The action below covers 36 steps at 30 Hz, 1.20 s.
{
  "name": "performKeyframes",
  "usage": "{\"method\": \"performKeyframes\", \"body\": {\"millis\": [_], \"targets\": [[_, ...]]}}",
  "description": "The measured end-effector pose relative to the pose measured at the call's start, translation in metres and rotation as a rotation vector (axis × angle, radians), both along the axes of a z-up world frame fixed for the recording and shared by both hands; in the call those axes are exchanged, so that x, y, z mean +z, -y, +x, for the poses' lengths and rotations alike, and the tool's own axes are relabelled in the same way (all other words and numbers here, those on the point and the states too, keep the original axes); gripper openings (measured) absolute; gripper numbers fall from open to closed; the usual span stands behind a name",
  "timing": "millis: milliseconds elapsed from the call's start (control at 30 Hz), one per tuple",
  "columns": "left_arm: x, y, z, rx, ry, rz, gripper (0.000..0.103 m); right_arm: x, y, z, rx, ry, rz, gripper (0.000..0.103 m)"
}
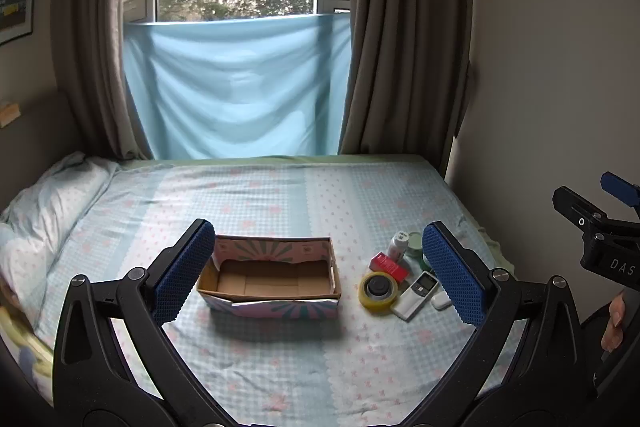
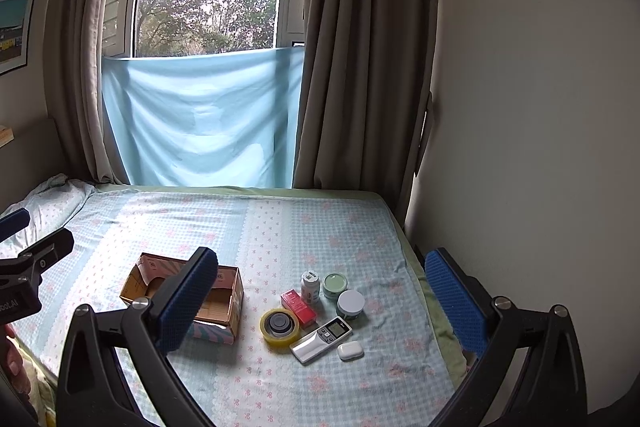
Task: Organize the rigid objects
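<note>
Jaws on my left gripper [image 1: 320, 267] and right gripper [image 2: 324, 301] stand wide apart, holding nothing. Cardboard box [image 1: 272, 277] sits centre frame; tape roll [image 2: 279, 327], remote [image 2: 322, 339] cluster lower centre, bed edge [image 2: 430, 291] just beside them at right.

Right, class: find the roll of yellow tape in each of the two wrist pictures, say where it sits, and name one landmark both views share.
Left wrist view: the tape roll lies right of centre, right of the cardboard box, touching the white remote.
Right wrist view: the tape roll lies near the bottom centre, right of the cardboard box, left of the white remote.
Shared landmark: the blue cloth hung across the window.
</note>
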State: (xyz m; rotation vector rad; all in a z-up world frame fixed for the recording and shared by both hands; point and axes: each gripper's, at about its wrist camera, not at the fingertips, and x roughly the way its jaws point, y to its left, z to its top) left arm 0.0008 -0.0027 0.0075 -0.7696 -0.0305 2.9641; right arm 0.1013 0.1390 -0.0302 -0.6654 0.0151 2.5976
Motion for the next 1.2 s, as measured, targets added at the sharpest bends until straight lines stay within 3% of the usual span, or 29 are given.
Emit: {"method": "performKeyframes", "body": {"millis": [1200], "targets": [[0.005,0.0,0.011,-0.044,-0.033,-0.023,0.103,0.003,0.01,0.004,-0.005,-0.002,0.013,0.103]]}}
